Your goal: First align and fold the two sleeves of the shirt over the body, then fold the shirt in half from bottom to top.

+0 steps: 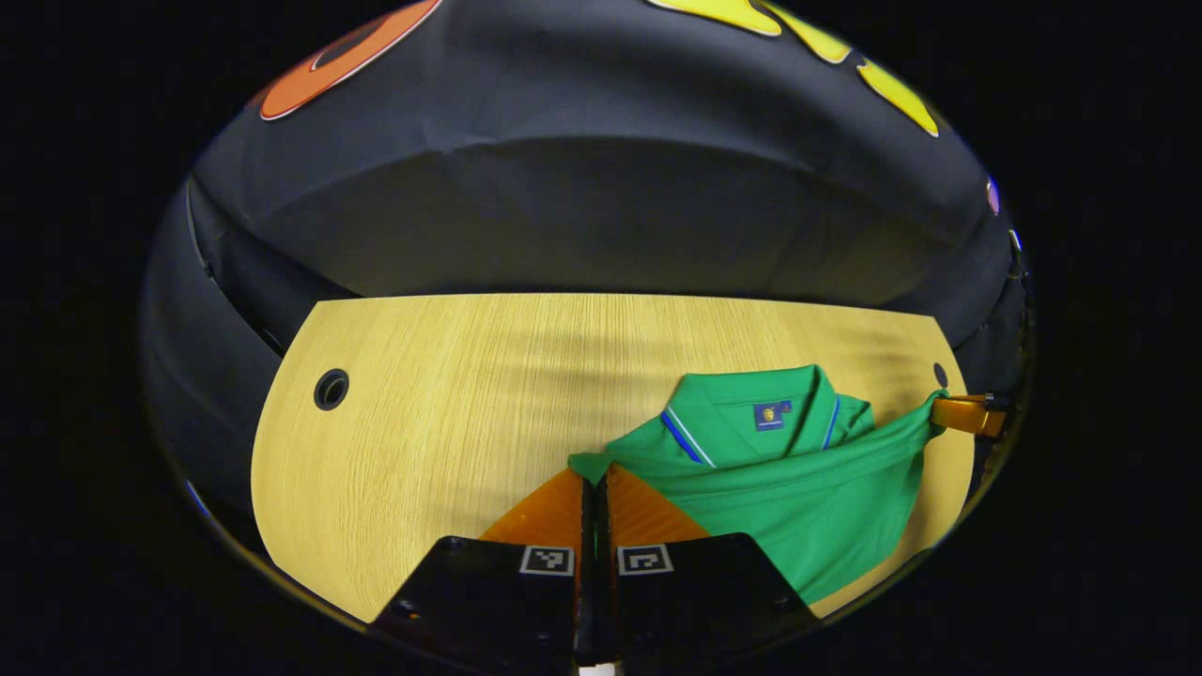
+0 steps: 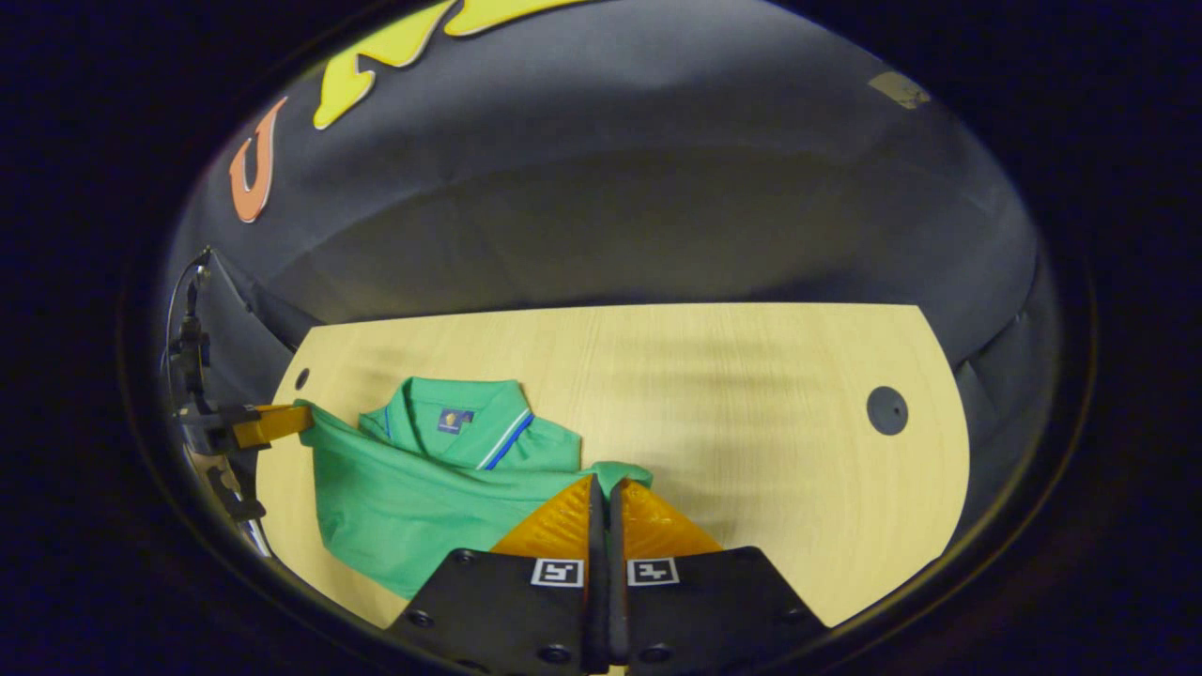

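The left gripper (image 1: 595,488) and right gripper (image 2: 604,490) are each pinched on a corner of the green shirt (image 1: 798,498), holding a raised edge stretched between them. Beyond that edge the collar (image 1: 751,413) lies on the wooden table (image 1: 451,394), farther from both hands.

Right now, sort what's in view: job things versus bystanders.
Job:
- green shirt
- left gripper, shut on the shirt's edge
- right gripper, shut on the opposite edge

Bystanders:
- wooden table
- table's cable hole
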A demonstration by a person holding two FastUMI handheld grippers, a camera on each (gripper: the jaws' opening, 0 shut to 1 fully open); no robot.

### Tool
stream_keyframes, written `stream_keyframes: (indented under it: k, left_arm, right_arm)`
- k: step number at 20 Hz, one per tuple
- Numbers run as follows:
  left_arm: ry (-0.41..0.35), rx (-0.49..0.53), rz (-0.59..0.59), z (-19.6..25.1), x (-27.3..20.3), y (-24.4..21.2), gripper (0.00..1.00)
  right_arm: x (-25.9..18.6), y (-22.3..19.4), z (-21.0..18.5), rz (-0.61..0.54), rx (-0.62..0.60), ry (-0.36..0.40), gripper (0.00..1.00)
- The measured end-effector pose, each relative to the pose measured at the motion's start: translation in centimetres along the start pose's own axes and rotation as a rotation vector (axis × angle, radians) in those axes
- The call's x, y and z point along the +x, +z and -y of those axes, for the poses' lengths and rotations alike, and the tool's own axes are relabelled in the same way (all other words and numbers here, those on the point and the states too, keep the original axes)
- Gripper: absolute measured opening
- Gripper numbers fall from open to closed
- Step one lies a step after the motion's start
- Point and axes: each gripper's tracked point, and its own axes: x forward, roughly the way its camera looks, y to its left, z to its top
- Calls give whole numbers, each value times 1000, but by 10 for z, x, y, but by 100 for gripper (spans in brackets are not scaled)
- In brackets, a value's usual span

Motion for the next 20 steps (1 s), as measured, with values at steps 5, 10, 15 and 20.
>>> stream_keyframes:
  k: [5,10,15,20]
  left_arm:
    - [21,17,-40,-5,22,-12,3]
    - [30,32,-54,-3,31,-18,4]
    - [32,3,-55,-1,34,-19,7]
    - [22,-15,-7,-2,16,-5,60]
  right_arm:
    - [28,-14,10,-42,35,-5,3]
    - [35,-17,12,-52,31,-17,3]
    - [31,-15,5,-42,28,-19,15]
    - [14,-7,-6,-16,23,-21,44]
